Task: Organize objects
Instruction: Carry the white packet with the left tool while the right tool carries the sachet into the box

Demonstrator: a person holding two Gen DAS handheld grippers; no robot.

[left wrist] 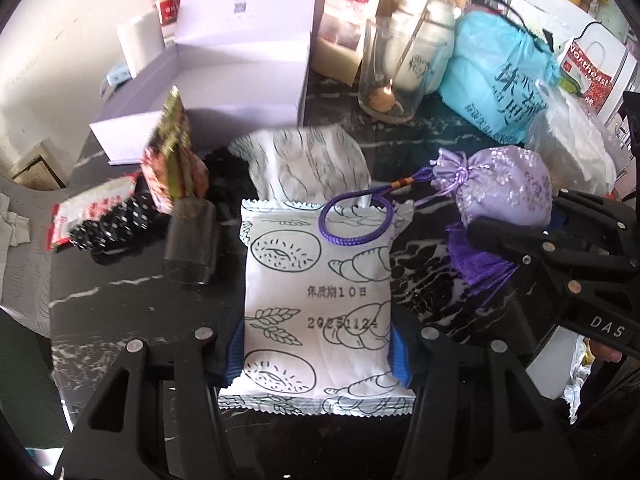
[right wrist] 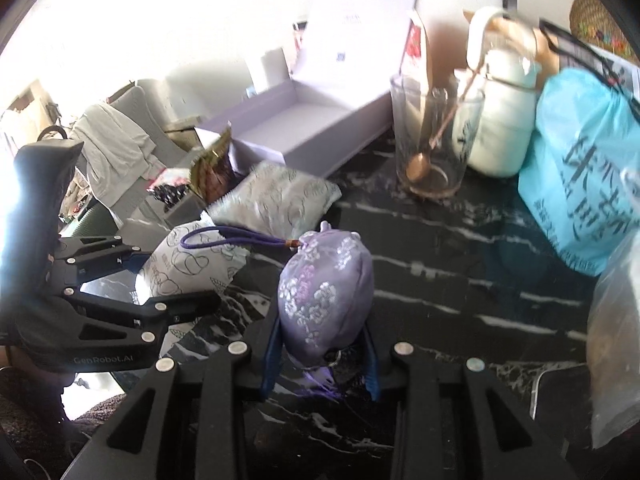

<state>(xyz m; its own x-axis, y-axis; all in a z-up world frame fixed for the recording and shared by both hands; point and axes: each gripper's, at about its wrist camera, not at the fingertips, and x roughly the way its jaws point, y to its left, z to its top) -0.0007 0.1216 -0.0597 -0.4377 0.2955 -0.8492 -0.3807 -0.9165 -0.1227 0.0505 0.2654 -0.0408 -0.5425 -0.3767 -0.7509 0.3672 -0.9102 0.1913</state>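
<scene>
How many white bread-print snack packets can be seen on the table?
2. One white packet is clamped in the left gripper. The second packet lies behind it on the black marble table, near the open lavender box. Others may be hidden by the clutter.

Table [left wrist: 120,300]: dark marble top with white veins, cluttered along the far edge.

From the left wrist view I note a clear glass [left wrist: 390,68] with a copper-coloured spoon [left wrist: 386,98] leaning inside, bowl down. Just behind it, touching or nearly so, is a white ceramic jar [left wrist: 434,40]. Left of the glass stands a brown pouch [left wrist: 348,20] with a red label. To the right a cyan bag [left wrist: 500,76] with dark printed characters leans by the jar. Further right are a white "Northeast" carrier [left wrist: 592,72] and a crumpled clear plastic bag [left wrist: 576,148].

Right wrist view: pale clothes [right wrist: 116,152] draped over a grey chair beyond the table.
</scene>
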